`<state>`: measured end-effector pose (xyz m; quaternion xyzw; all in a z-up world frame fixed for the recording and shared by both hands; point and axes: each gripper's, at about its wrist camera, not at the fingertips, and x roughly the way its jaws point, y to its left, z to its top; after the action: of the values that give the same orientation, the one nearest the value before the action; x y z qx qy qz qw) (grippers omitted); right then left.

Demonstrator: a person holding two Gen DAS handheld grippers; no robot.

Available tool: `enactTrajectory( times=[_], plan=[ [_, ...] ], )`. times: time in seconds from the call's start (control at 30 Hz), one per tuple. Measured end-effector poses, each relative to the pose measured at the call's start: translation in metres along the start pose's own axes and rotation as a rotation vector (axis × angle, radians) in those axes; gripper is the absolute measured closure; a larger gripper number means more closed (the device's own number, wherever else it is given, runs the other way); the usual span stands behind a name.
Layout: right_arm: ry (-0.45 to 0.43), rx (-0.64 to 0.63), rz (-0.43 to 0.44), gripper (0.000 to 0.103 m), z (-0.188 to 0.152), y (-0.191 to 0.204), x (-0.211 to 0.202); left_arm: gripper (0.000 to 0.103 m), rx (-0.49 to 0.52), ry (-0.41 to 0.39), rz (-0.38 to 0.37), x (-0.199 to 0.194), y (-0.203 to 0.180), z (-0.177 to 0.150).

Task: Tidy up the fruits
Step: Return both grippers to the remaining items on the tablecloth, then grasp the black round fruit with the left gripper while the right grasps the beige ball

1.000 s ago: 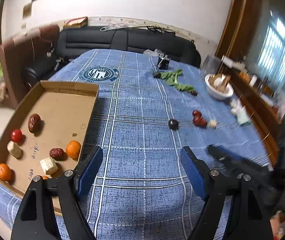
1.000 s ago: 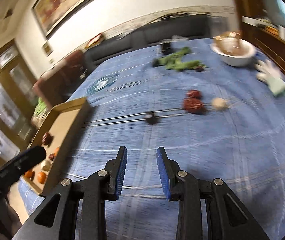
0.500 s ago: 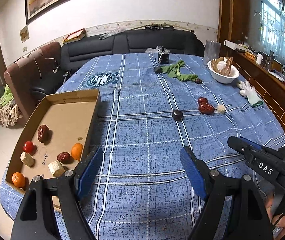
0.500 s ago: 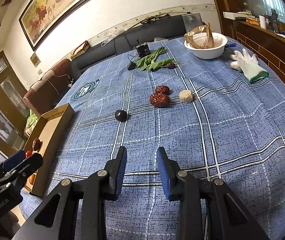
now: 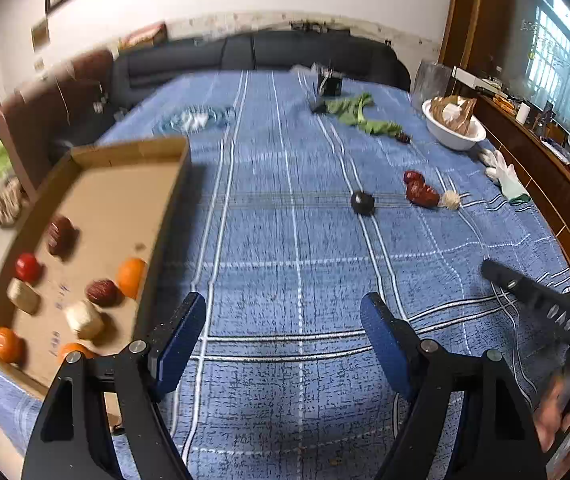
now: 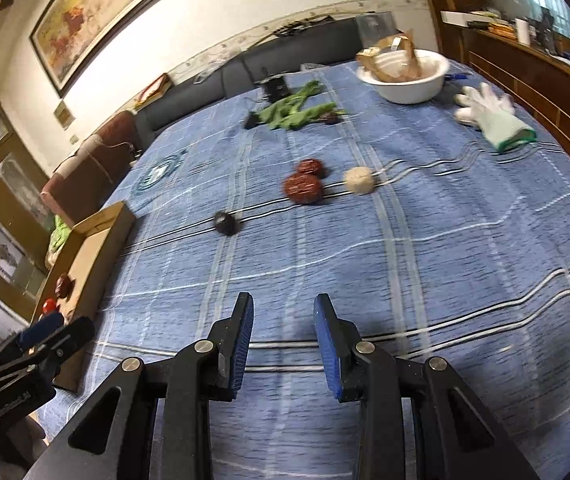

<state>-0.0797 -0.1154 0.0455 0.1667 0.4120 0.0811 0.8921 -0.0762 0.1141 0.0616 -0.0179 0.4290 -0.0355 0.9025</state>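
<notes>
Two hand-held grippers above a table covered by a blue plaid cloth [image 5: 285, 240]. The left gripper [image 5: 285, 336] has its blue pads spread wide with nothing but cloth between them; the right gripper [image 6: 283, 340] has its pads drawn closer together, a narrow gap remaining, likewise empty. At the left edge of the table lies a shallow cardboard tray [image 5: 133, 184] containing sorted items: two dark red dates [image 5: 61, 232], a small red fruit [image 5: 27, 266], three oranges [image 5: 131, 276] and two pale cubes [image 5: 83, 318] (motion blur softens their outlines). Loose on the cloth near the table's middle, well apart from the tray, are a dark round fruit [image 6: 225, 222], two red dates touching each other [image 6: 303, 188] and, just beside them, a pale round ball [image 6: 359, 180]. Farther back lie green leaves [image 6: 293, 112] with a small dark fruit at their tip, a white bowl [image 6: 409, 76] holding brown paper, and a white glove [image 6: 489, 116] near the right edge. A dark sofa [image 5: 253, 52] stands behind the table.
</notes>
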Motion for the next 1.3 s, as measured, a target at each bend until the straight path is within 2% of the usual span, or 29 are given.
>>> enactTrajectory(
  times=[0.13,0.27,0.47,0.57,0.7,0.8,0.97,1.0,1.1,1.17,1.23,1.3],
  plan=[
    [0.005,0.020,-0.054,0.069,0.015,-0.023,-0.003,0.024,-0.035,0.056,-0.058,0.019,0.006,0.005],
    [-0.005,0.007,-0.106,0.069,0.034,-0.037,0.003,0.024,-0.029,0.057,-0.082,0.032,0.000,0.022],
    [-0.002,0.031,-0.085,0.069,0.072,-0.048,0.041,0.024,0.057,0.023,-0.064,0.060,-0.030,0.054],
    [0.015,0.060,-0.082,0.069,0.088,-0.051,0.066,0.024,0.079,0.036,-0.072,0.082,-0.040,0.064],
    [0.016,0.037,-0.111,0.069,0.095,-0.049,0.082,0.024,0.072,0.044,-0.072,0.109,-0.041,0.076],
    [0.018,0.029,-0.099,0.069,0.096,-0.049,0.088,0.024,0.060,0.060,-0.081,0.124,-0.040,0.080],
    [0.021,-0.005,-0.108,0.069,0.094,-0.048,0.096,0.025,0.103,0.048,-0.112,0.131,-0.053,0.081],
    [0.027,-0.005,-0.107,0.069,0.093,-0.048,0.098,0.027,0.114,0.044,-0.116,0.131,-0.056,0.080],
    [0.022,-0.011,-0.108,0.069,0.093,-0.047,0.099,0.050,0.133,0.061,-0.123,0.139,-0.065,0.079],
    [0.018,-0.003,-0.106,0.069,0.093,-0.048,0.099,0.058,0.138,0.048,-0.120,0.139,-0.068,0.080],
    [0.016,-0.003,-0.105,0.071,0.092,-0.048,0.098,0.077,0.129,0.043,-0.149,0.138,-0.067,0.079],
    [0.016,-0.005,-0.103,0.071,0.091,-0.046,0.097,0.081,0.118,0.041,-0.172,0.136,-0.066,0.077]
  ],
)
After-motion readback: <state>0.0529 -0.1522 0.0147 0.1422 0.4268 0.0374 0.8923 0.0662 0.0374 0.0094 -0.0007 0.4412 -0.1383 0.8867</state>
